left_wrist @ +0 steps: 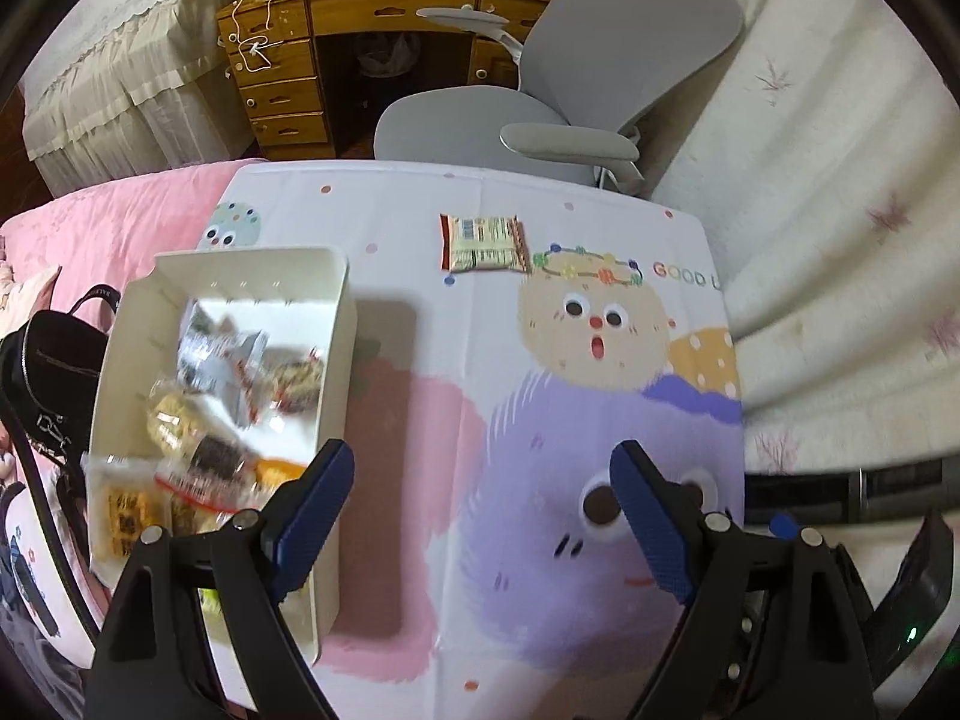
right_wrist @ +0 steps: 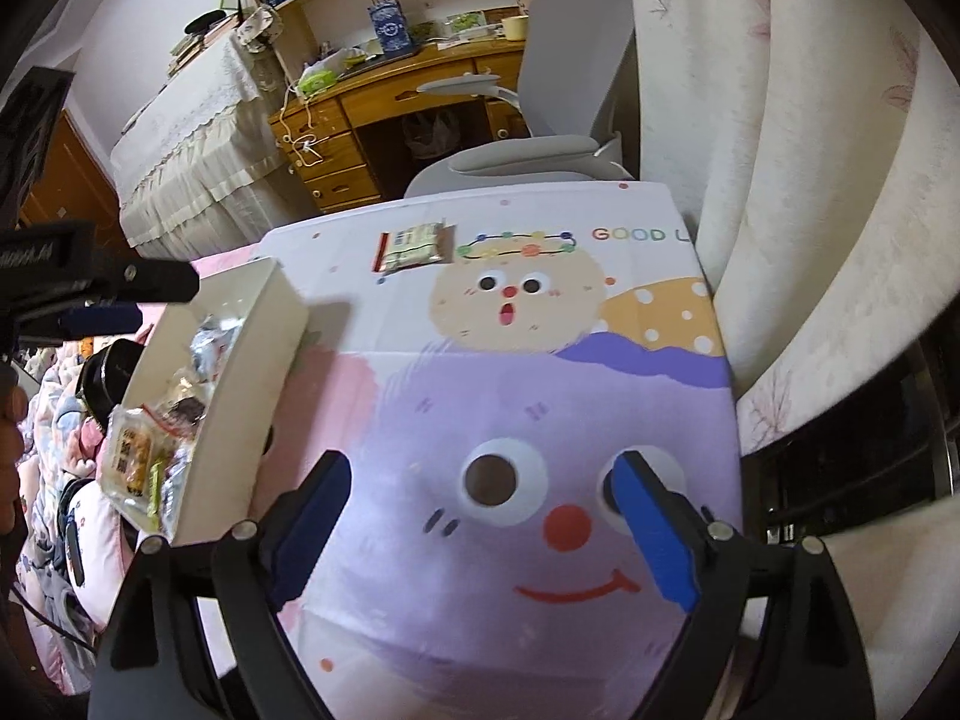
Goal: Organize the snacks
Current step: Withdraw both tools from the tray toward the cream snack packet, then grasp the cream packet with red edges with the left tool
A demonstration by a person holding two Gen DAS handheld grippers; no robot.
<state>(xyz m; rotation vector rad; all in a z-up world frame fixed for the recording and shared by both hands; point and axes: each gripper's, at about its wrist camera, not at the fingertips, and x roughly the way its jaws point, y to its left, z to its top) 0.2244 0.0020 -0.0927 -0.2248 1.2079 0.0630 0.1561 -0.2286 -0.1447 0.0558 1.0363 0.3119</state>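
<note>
A lone snack packet (left_wrist: 483, 243) lies flat near the cartoon tablecloth's (left_wrist: 540, 390) far edge, long axis crosswise. Both the left gripper (left_wrist: 480, 516) and right gripper (right_wrist: 483, 531) hover well short of it, jaws wide and empty. A white bin (left_wrist: 336, 360) of snacks sits left.

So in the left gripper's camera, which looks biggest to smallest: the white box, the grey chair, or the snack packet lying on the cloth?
1. White box and grey chair: about alike; the box is much nearer the camera, so I won't rank them.
2. Snack packet: clearly smallest.
</note>
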